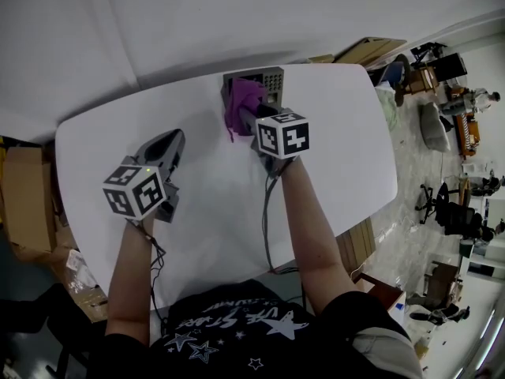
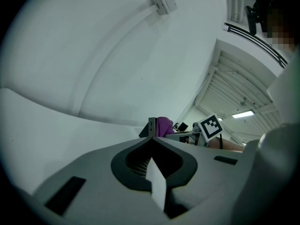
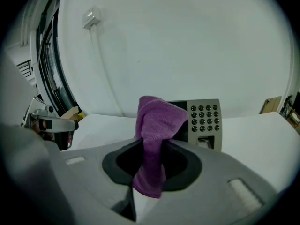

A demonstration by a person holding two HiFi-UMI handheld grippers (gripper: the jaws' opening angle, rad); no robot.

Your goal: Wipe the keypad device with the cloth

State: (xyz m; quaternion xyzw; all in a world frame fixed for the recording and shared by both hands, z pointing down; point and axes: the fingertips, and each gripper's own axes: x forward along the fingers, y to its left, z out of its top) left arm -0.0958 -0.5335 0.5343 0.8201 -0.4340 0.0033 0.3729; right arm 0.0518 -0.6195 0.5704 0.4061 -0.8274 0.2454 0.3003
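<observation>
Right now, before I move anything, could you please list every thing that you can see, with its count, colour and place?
keypad device: one, grey, upright at the table's far edge
cloth: one, purple, in front of the keypad device, held by the right gripper
table: one, white, under everything
cardboard box: one, brown, on the floor left of the table
wall box: one, white, on the wall behind the table
office chair: at least one, black, on the floor at right
left gripper: one, grey, jaws together, empty
right gripper: one, grey, jaws shut on the cloth
forearms: two, bare, behind the grippers
</observation>
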